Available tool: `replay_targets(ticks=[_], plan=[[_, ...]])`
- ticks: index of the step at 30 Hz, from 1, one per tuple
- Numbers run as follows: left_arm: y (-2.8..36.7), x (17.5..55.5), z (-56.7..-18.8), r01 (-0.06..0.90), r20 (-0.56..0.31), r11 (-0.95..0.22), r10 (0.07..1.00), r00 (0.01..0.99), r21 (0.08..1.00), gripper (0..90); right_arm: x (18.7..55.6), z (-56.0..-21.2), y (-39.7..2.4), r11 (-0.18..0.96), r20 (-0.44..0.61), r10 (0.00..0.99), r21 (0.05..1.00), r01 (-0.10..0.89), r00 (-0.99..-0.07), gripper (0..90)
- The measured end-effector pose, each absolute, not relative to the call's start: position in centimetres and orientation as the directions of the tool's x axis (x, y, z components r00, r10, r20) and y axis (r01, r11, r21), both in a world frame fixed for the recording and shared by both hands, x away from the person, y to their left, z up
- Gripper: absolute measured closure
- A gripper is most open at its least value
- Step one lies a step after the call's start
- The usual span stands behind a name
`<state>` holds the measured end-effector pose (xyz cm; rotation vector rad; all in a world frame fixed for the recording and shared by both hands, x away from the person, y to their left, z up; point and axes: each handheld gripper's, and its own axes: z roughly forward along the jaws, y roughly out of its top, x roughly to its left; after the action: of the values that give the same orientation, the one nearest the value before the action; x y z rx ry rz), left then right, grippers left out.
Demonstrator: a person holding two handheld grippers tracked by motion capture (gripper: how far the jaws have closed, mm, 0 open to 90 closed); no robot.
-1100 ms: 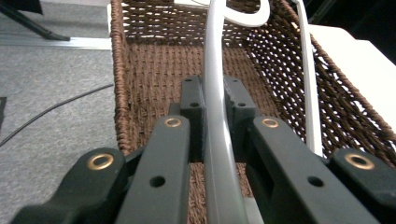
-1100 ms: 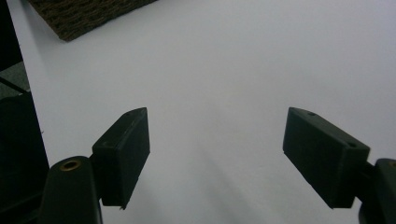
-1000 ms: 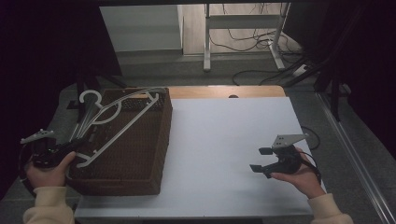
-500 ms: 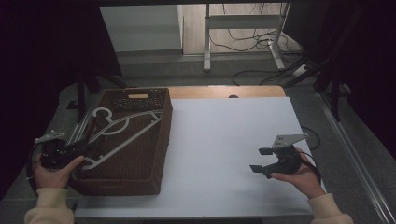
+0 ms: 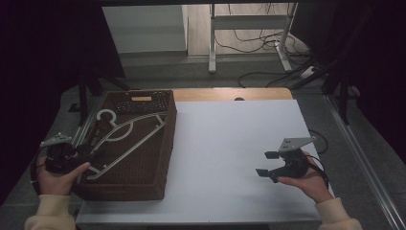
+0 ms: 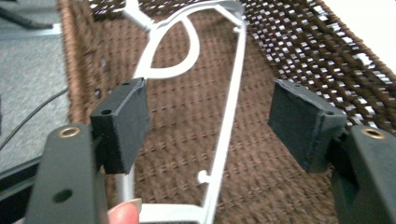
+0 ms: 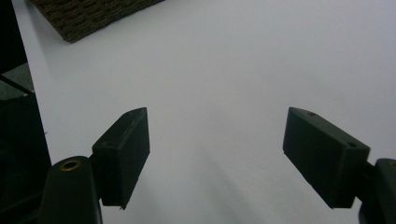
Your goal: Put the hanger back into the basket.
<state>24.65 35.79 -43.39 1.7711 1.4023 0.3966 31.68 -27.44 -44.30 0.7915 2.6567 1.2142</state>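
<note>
A white plastic hanger (image 5: 125, 139) lies flat in the brown woven basket (image 5: 153, 163) at the table's left side, hook toward the far end. My left gripper (image 5: 90, 153) sits at the basket's near left corner. Its jaws have just been opening. In the left gripper view the hanger (image 6: 232, 93) runs between the spread pads of the left gripper (image 6: 208, 107) without touching them, over the basket wall (image 6: 327, 51). My right gripper (image 5: 266, 164) rests open over the white table at the near right; in its own view the right gripper (image 7: 215, 121) has nothing between its pads.
The white tabletop (image 5: 230, 143) stretches between basket and right hand. A corner of the basket (image 7: 88, 14) appears far off in the right gripper view. A dark flat item with a pale label (image 5: 141, 100) lies at the basket's far end. Cables and a metal frame (image 5: 249, 28) stand beyond the table.
The hanger has come down from a raised tilt to lie in the basket, its hook now nearer. The left jaws went from shut on it to spread apart. The right hand kept still.
</note>
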Motion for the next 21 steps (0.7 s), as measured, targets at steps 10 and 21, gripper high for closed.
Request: replay_targets(ticks=[10,21], plan=[[31.7,23.8,-42.3,0.596,-0.21,-0.147,0.847,0.488,0.79,20.6,31.9,-44.8,-27.0,0.532,0.097,0.523,0.739,0.413,-0.847,21.5],[26.8,22.5,-42.3,0.552,-0.184,-0.239,0.776,0.603,0.799,19.5,31.2,-44.4,-28.2,0.451,0.088,0.611,0.778,0.437,-0.787,20.4]])
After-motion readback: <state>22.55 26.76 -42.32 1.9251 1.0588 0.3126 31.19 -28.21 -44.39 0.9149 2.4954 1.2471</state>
